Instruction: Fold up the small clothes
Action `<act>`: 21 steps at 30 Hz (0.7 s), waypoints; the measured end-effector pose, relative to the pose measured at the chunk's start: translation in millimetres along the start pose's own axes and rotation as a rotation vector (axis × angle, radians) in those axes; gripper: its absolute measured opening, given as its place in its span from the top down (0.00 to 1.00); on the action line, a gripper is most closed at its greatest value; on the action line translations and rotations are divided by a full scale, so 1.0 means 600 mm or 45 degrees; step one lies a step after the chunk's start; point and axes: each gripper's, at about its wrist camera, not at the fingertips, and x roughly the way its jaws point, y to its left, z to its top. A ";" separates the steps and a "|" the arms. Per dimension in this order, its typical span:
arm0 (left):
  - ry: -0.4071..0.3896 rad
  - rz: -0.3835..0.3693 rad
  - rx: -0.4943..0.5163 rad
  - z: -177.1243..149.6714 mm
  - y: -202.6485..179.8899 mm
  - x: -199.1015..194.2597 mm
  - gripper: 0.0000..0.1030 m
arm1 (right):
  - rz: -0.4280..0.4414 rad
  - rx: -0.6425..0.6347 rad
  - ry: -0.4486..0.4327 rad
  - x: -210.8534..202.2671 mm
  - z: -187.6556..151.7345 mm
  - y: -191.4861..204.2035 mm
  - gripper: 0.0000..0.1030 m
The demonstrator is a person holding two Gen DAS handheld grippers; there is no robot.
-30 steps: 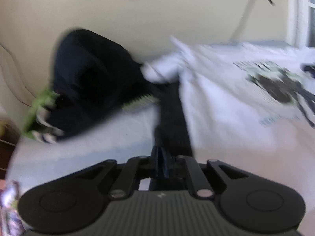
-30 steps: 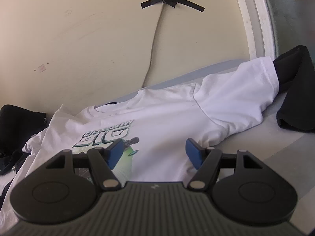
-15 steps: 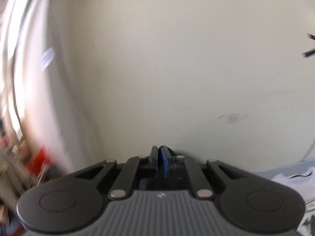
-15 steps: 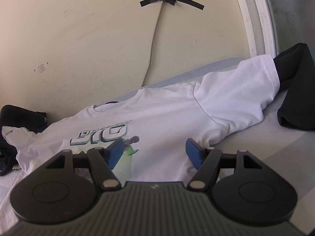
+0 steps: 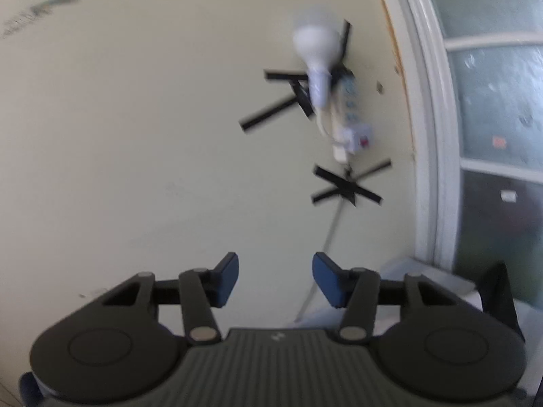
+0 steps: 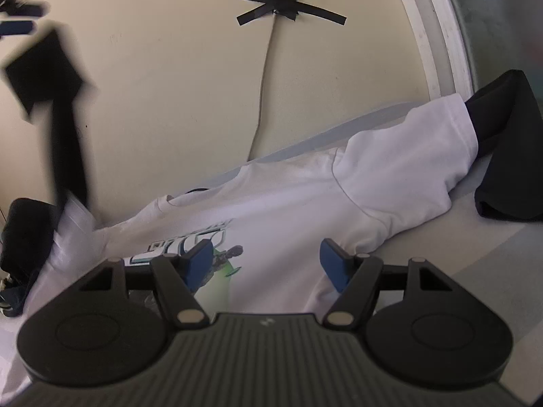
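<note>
Jaws on the left gripper (image 5: 275,276) are opening with nothing between them, aimed at the wall (image 5: 152,142) with its taped power strip (image 5: 349,115) at one o'clock. Over the white T-shirt (image 6: 305,217) spread flat on the bed (image 6: 492,264), the right gripper (image 6: 266,261) gapes wide and empty, while a blurred black garment (image 6: 64,129) hangs at ten o'clock
</note>
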 end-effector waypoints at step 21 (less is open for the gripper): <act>0.784 -0.002 -0.674 -0.360 0.253 0.224 0.91 | -0.027 -0.123 0.118 0.094 0.134 -0.028 0.21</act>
